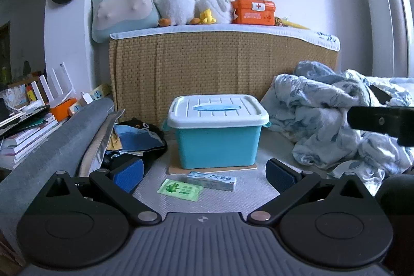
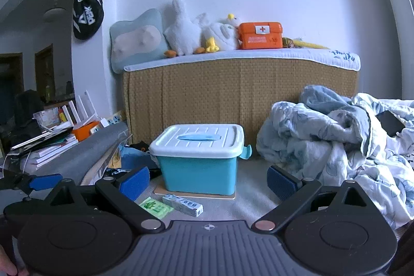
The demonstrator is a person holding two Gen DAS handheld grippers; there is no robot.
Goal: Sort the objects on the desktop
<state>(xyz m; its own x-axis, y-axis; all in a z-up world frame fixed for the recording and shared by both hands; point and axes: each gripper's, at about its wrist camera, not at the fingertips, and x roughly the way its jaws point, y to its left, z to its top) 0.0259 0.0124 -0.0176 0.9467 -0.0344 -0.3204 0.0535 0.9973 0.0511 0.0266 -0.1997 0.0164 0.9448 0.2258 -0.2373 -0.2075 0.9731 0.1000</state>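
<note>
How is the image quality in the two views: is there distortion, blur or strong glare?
Left wrist view: strong fisheye bending, dark corners, soft bluish daylight, no harsh glare; the teal storage box is sharp. Right wrist view: the same curvature bends the woven headboard; the small carton is readable as a shape, its print too small.

Both wrist fisheyes sit low, facing the woven headboard (image 1: 222, 74). Left view is nearer the teal box (image 1: 217, 144), roughly centred; right view sits further back, slightly rightward. The 2 views share box, headboard, duvet (image 2: 336, 144).
</note>
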